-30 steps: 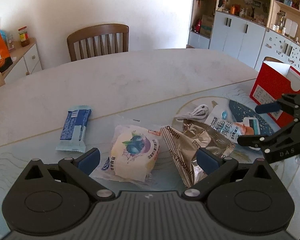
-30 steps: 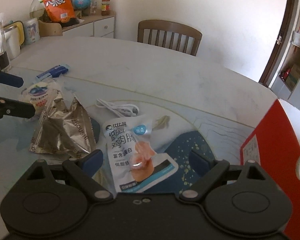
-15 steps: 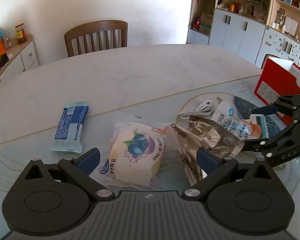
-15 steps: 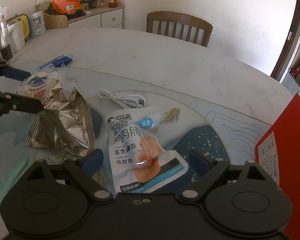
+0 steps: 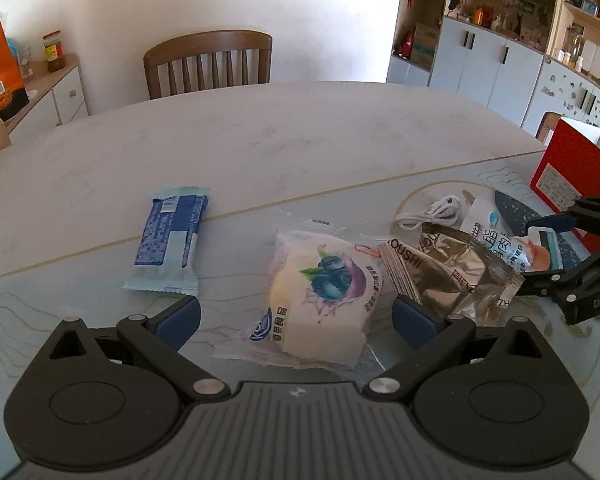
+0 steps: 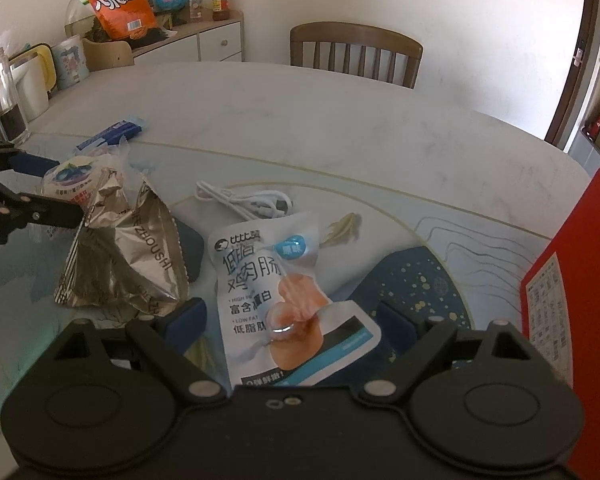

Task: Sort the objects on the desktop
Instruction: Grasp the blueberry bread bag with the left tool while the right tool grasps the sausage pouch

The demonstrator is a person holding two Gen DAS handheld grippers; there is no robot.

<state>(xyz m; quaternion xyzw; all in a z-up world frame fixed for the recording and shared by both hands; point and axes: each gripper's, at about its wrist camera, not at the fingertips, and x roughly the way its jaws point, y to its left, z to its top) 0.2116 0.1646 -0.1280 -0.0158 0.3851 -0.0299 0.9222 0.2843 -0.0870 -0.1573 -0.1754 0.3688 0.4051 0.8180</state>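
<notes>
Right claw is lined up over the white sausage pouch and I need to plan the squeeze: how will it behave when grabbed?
The white sausage pouch looks like thin glossy film, so it will probably flop and may slip. It lies flat on the table, so it is likely light and hard to get under. The right claw stands open astride it.

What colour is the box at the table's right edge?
Red, with a white printed label on its side. The box shows best in the left wrist view.
</notes>
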